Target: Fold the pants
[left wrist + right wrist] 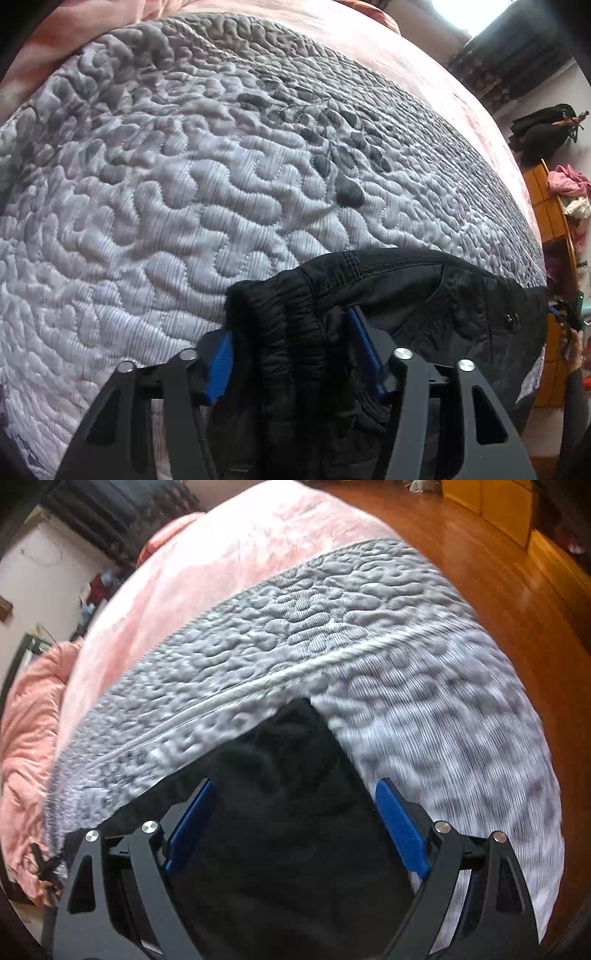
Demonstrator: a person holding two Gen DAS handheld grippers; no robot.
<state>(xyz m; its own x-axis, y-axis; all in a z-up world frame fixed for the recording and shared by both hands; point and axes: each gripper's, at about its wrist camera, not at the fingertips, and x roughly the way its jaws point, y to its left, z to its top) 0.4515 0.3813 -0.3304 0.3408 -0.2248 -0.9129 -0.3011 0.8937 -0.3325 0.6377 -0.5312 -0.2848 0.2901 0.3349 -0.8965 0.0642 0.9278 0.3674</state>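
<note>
Black pants [388,295] hang over a grey quilted bed cover [166,184]. My left gripper [291,332] is shut on the bunched elastic waistband, which fills the space between its blue pads [221,365]. A pocket with a snap button [511,317] stretches off to the right. In the right wrist view, black pants fabric [288,775] lies between the blue pads [399,827] of my right gripper [295,794]. Its jaws stand wide around the cloth, and the view is blurred, so its hold is unclear.
A pink blanket [203,572] covers the far part of the bed. Wooden floor [517,602] lies to the right of the bed. An orange wooden shelf [550,221] with clothes stands by the wall at the right.
</note>
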